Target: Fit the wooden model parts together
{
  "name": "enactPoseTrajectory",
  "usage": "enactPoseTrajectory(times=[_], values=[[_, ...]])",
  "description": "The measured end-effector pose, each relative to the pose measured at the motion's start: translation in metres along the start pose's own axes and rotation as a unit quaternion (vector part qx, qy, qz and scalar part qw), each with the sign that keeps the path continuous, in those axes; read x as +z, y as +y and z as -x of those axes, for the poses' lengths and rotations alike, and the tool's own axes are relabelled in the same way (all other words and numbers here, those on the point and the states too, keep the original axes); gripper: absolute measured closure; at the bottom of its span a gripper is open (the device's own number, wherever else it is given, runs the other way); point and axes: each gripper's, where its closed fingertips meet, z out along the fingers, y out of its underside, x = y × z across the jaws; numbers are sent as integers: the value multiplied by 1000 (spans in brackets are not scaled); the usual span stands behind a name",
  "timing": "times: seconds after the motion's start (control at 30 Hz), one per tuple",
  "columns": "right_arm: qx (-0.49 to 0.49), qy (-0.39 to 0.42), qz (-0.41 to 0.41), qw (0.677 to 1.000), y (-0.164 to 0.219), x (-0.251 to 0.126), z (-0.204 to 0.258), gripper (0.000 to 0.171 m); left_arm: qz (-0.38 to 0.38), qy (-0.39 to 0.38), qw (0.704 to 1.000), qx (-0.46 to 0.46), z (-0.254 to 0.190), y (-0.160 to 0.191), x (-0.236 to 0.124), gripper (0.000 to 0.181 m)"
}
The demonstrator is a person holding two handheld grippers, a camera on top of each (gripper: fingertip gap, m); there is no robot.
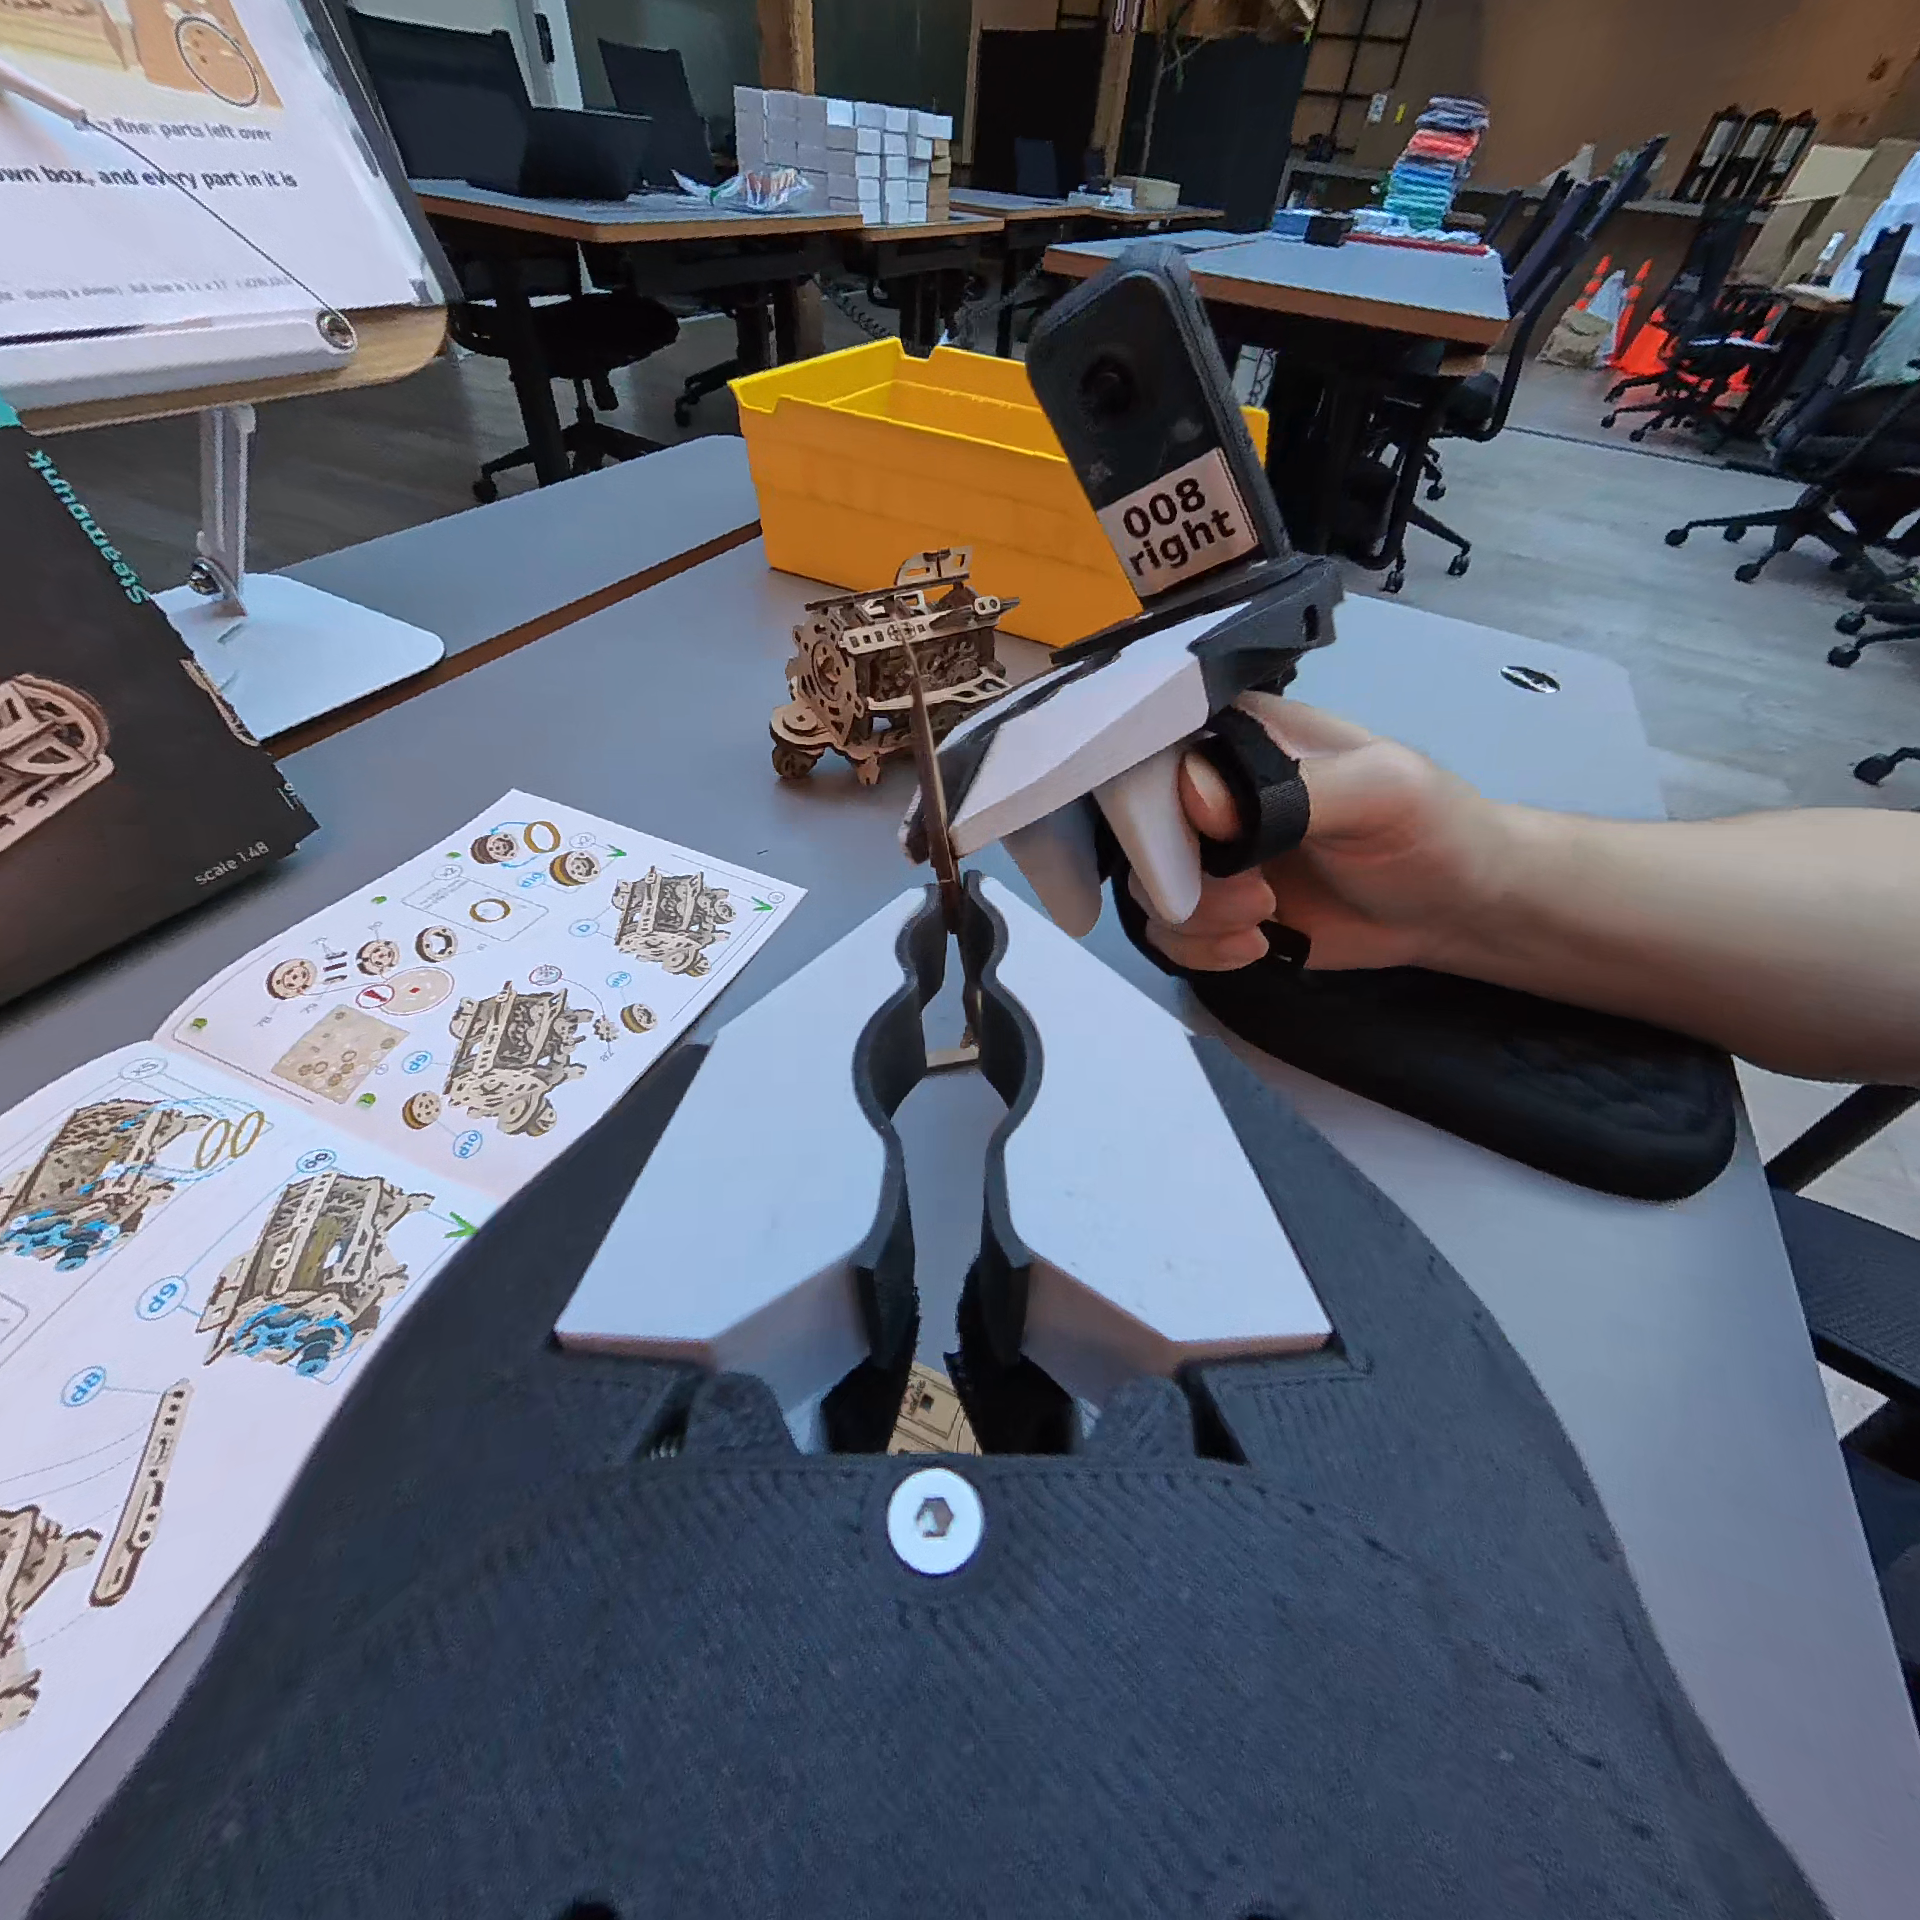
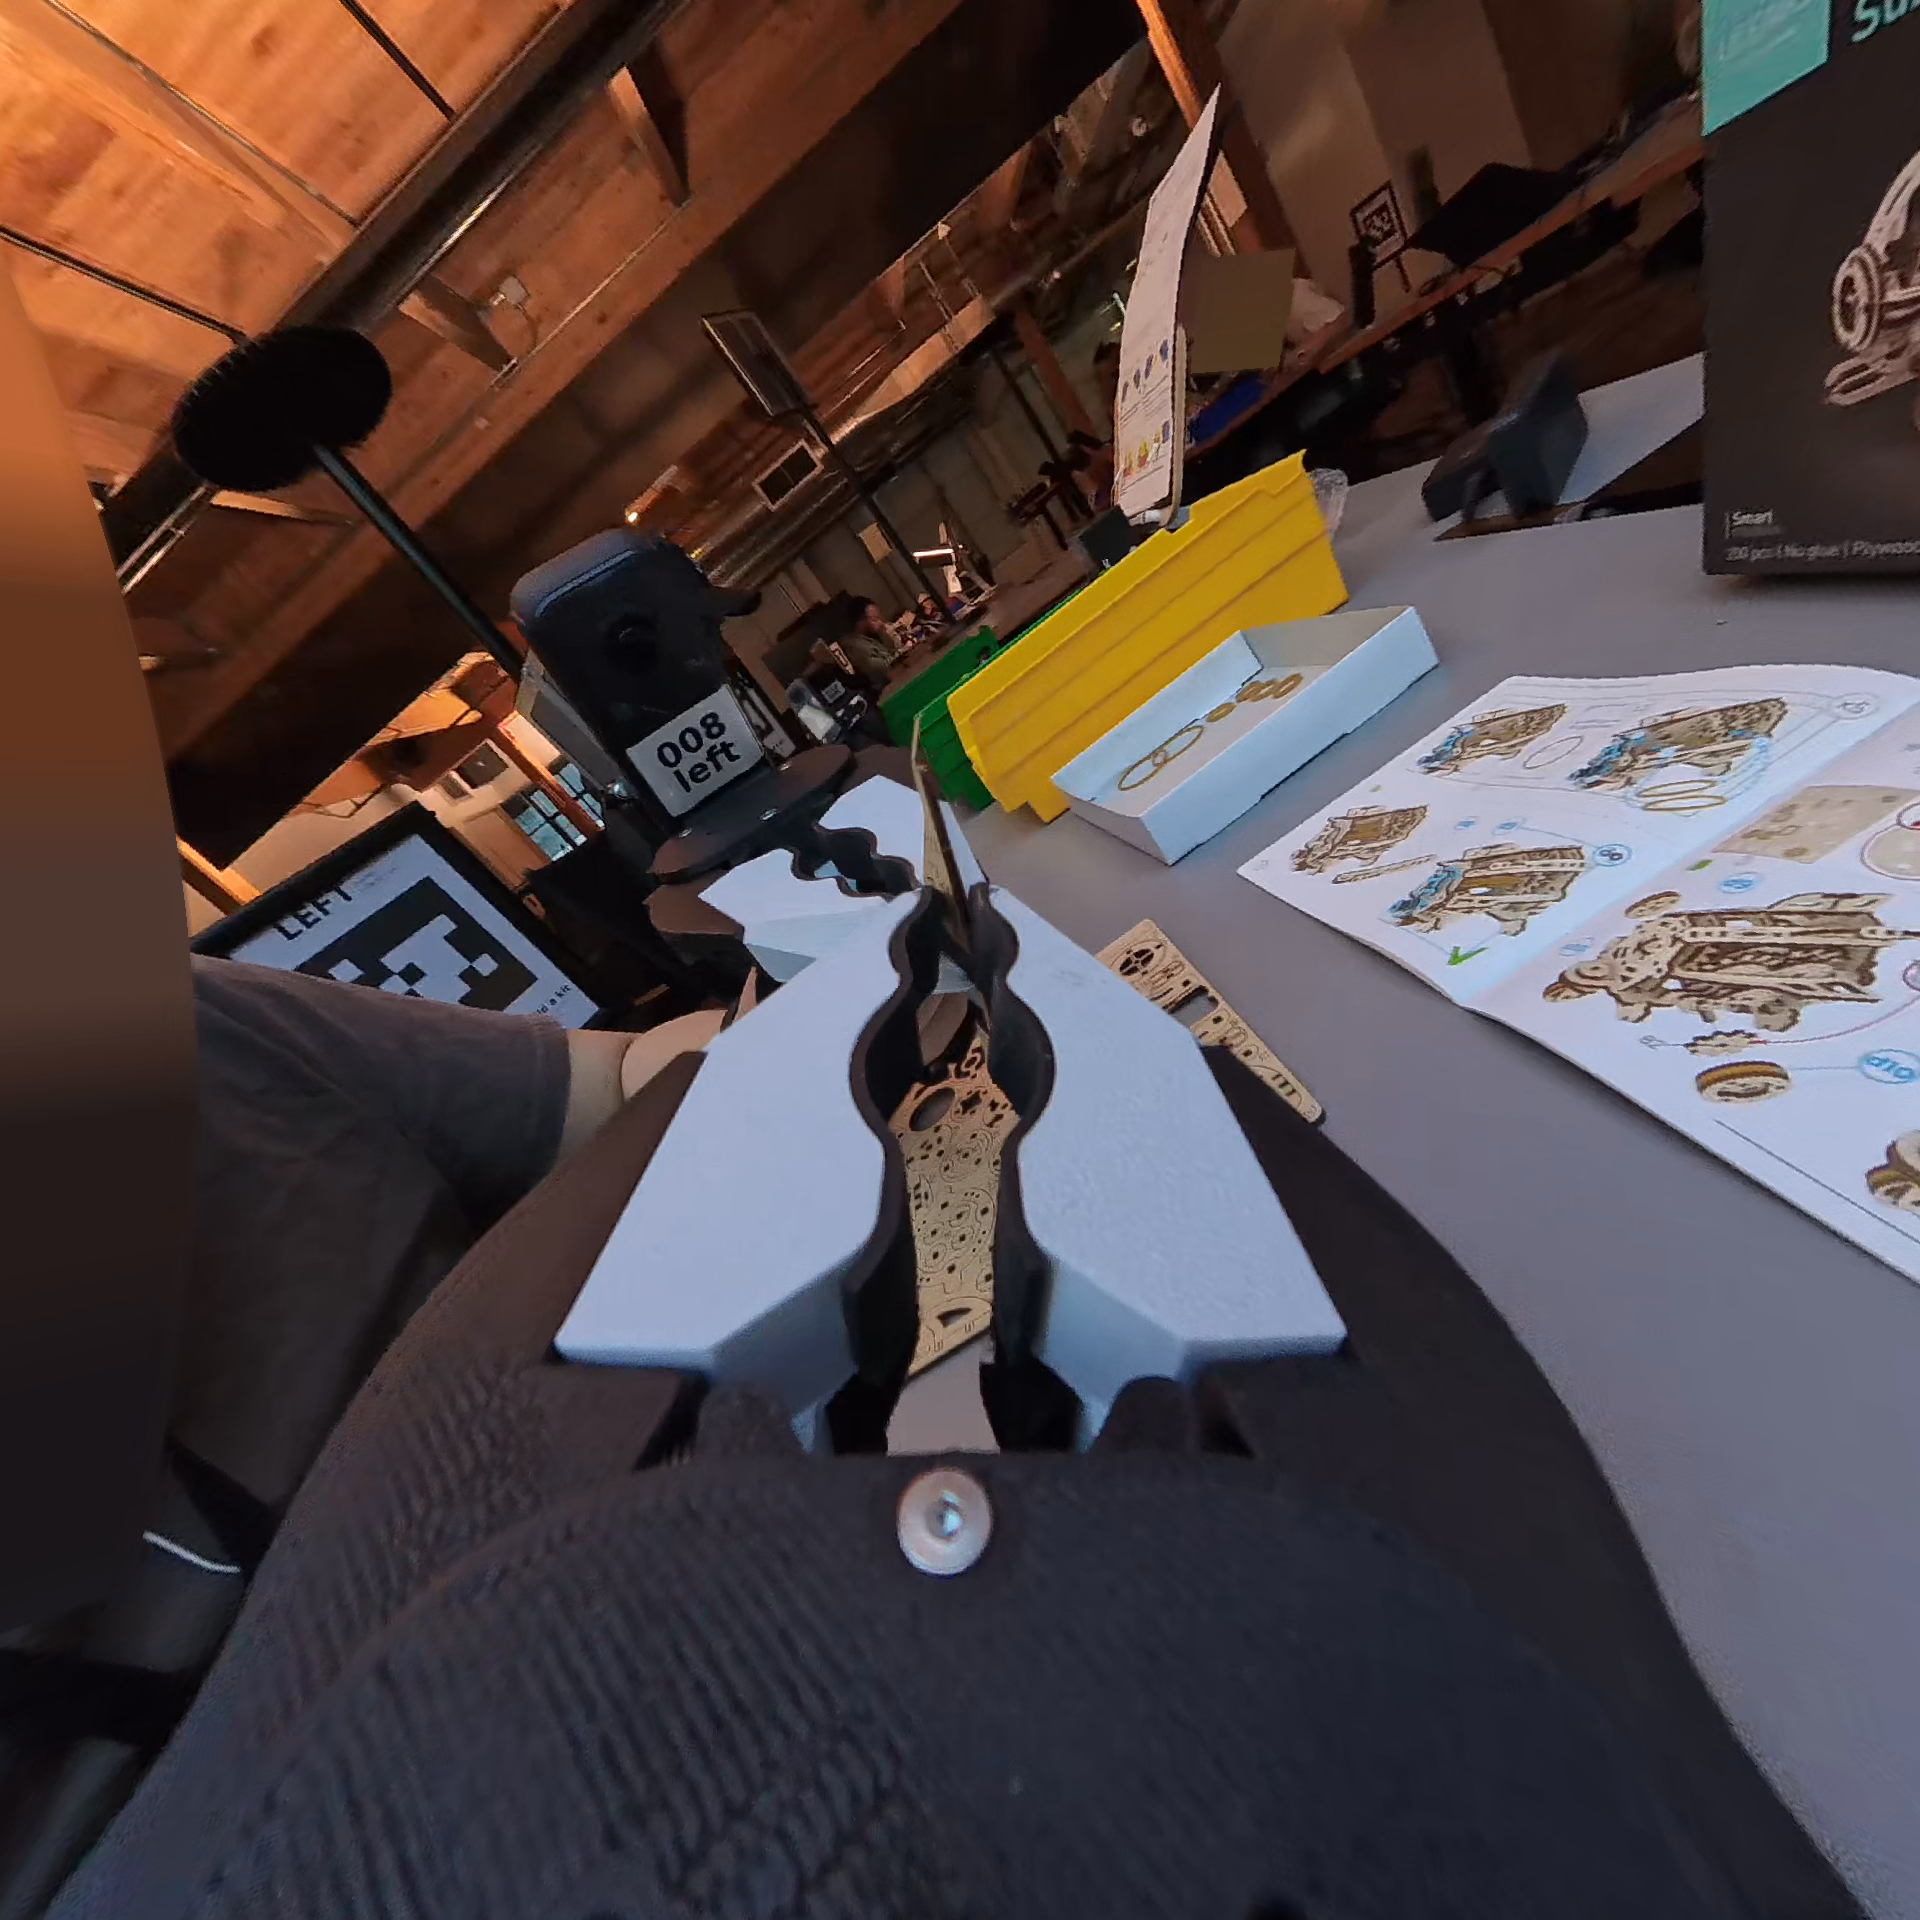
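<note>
A thin wooden part sheet (image 1: pixel 928 727) stands edge-on above the table, and both grippers pinch it. My left gripper (image 1: pixel 951 896) is shut on its lower end. My right gripper (image 1: pixel 928 831) comes in from the right, held by a hand, and is shut on the sheet just above. In the right wrist view my right gripper (image 2: pixel 951 906) grips the sheet's edge (image 2: pixel 932 821), with the left gripper (image 2: pixel 831 868) close behind it. A partly built wooden model (image 1: pixel 883 675) stands on the grey table (image 1: pixel 623 707) beyond the grippers. Another flat cut-out sheet (image 2: pixel 1216 1003) lies on the table under and right of the right gripper.
An open instruction booklet (image 1: pixel 364 1039) lies at the left. A yellow bin (image 1: pixel 914 468) stands behind the model, beside a green bin (image 2: pixel 930 675) and a white tray (image 2: pixel 1340 665) with wooden rings. The kit box (image 1: pixel 104 727), a stand with a sheet (image 1: pixel 208 208) and a black wrist pad (image 1: pixel 1455 1070) are nearby. Less than 4 cm separates the two grippers' tips. From either gripper's tips it is about 20 cm to the partly built wooden model (image 1: pixel 883 675).
</note>
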Motion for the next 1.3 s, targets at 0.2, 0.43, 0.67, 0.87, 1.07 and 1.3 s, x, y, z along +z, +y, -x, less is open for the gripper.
enactPoseTrajectory(times=[0.2, 0.43, 0.67, 0.87, 1.07, 1.3], values=[[6, 3, 15, 1000, 2, -1, 1, 168, 0, -4, 999, 32, -7, -1, 0, 179], [-47, 60, 17, 997, 5, 0, -5, 168, 11, -34, 997, 64, -2, 4, 1, 179], [-43, 52, 9, 998, 3, -1, -6, 170, 4, -1, 999, 34, 2, 2, 0, 174], [-45, 58, 21, 997, 6, -1, -10, 170, 11, 18, 1000, 20, 5, 5, -4, 177], [-51, 35, 31, 998, 8, 1, -6, 170, 21, 59, 998, -23, 5, 9, -5, 166], [-30, 12, 48, 998, 17, 1, -12, 169, 66, 40, 997, 31, 3, 22, 0, 178]])
